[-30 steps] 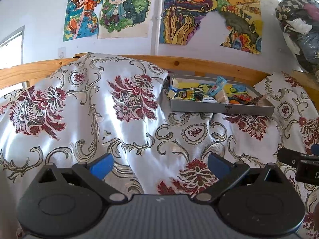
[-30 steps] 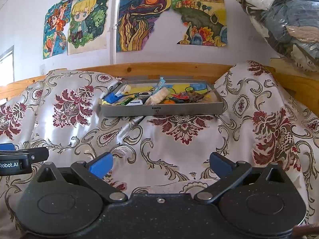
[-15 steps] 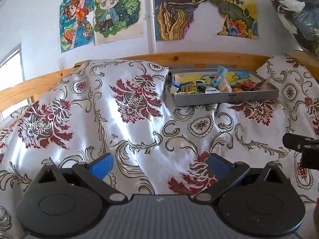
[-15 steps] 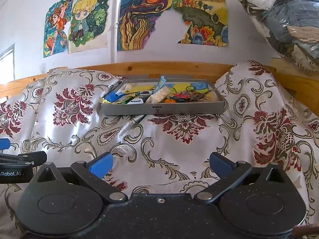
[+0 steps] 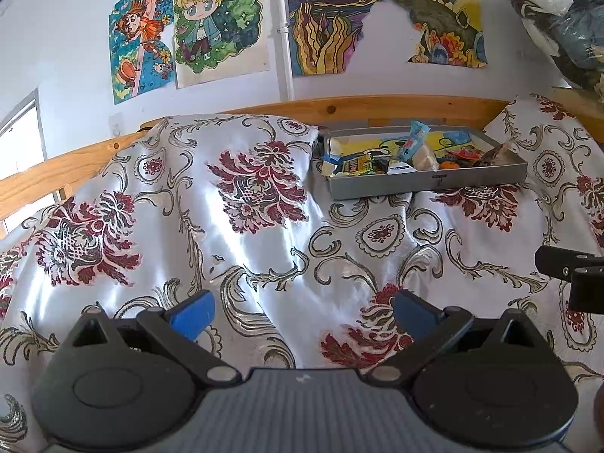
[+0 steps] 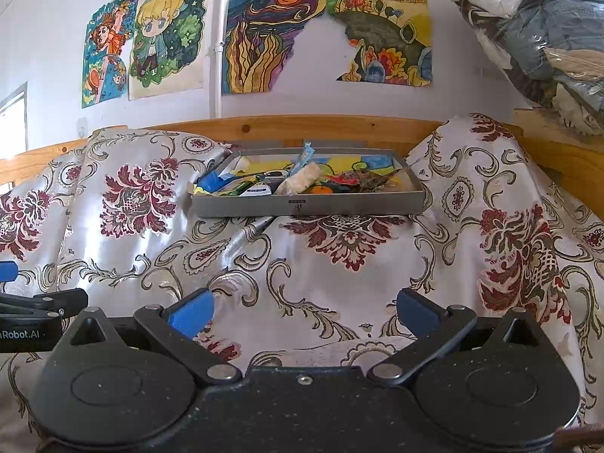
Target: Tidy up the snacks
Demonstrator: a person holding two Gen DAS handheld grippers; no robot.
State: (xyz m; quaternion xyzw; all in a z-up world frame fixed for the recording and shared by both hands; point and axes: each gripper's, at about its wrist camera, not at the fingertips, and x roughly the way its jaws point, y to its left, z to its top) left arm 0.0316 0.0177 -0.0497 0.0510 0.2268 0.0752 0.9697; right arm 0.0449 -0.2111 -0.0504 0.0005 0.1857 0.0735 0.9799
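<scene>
- Snacks [image 6: 302,181] lie heaped in a grey tray [image 6: 309,205] at the far edge of the bed, against the wooden headboard [image 6: 302,126].
- Left tongs [image 5: 302,311] hang released and empty over the floral bedspread [image 5: 264,226], well short of the tray.
- Right tongs [image 6: 304,311] are likewise released, holding nothing, facing the tray's front wall.

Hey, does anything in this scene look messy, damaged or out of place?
Yes. The snacks lie jumbled in the grey tray, a light-blue packet sticking up above the rim. On the wall, the swirly-sky drawing has a torn lower edge.
</scene>
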